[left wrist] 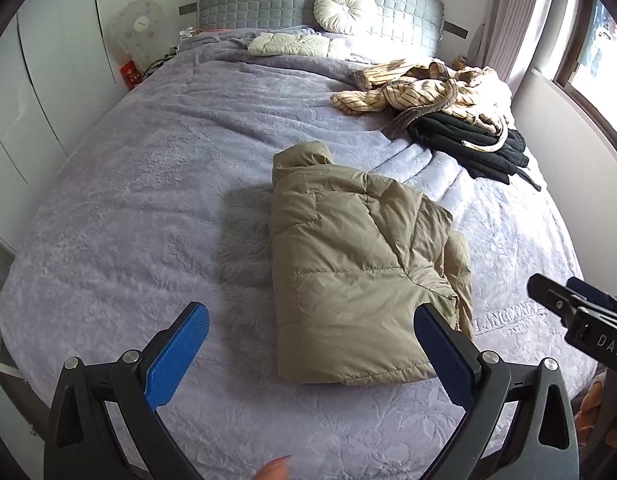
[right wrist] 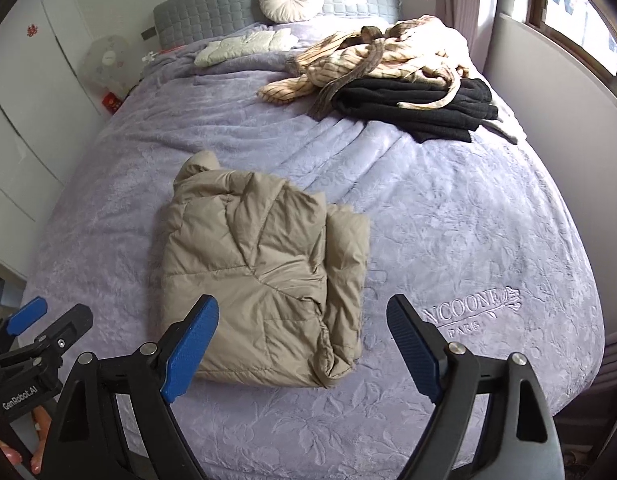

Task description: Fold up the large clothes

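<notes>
Jacket [left wrist: 348,264], khaki, padded: it lay folded into a compact rectangle on the near middle of the bed [left wrist: 148,208], hood end toward the far side, one thick layered edge showing along its right. Nothing gripped it; it rested free on the lilac bedspread.

Left gripper [left wrist: 310,344]: you held it above the near edge of the jacket, jaws spread wide, blue pads clear of the cloth, empty. In the right wrist view it appeared at the near left [right wrist: 28,328].

Right gripper [right wrist: 302,340]: you held it just right of the left one, jaws likewise wide and empty, hovering over the near right corner of the jacket without touching it.

Pile of unfolded clothes [right wrist: 388,76], far right of the bed, well apart from the jacket:
- striped cream garment [left wrist: 412,88], crumpled, lying on top;
- black garment [left wrist: 468,140], beneath it, loosely heaped rather than squared;
- grey-brown strip, perhaps a belt or scarf, trailing across both; I cannot tell which.

Pale quilted item [left wrist: 288,44], far side near the headboard, flattened; whether it was folded by you I cannot tell. Round cream cushion [left wrist: 344,8] stood against the headboard behind it.

Progress, as judged: one large piece looked finished and released. The far right pile looked untouched, so at least two garments seemed left for you. The next step would likely call for reaching far right across the bed and drawing the striped garment onto open bedspread to spread it flat.
</notes>
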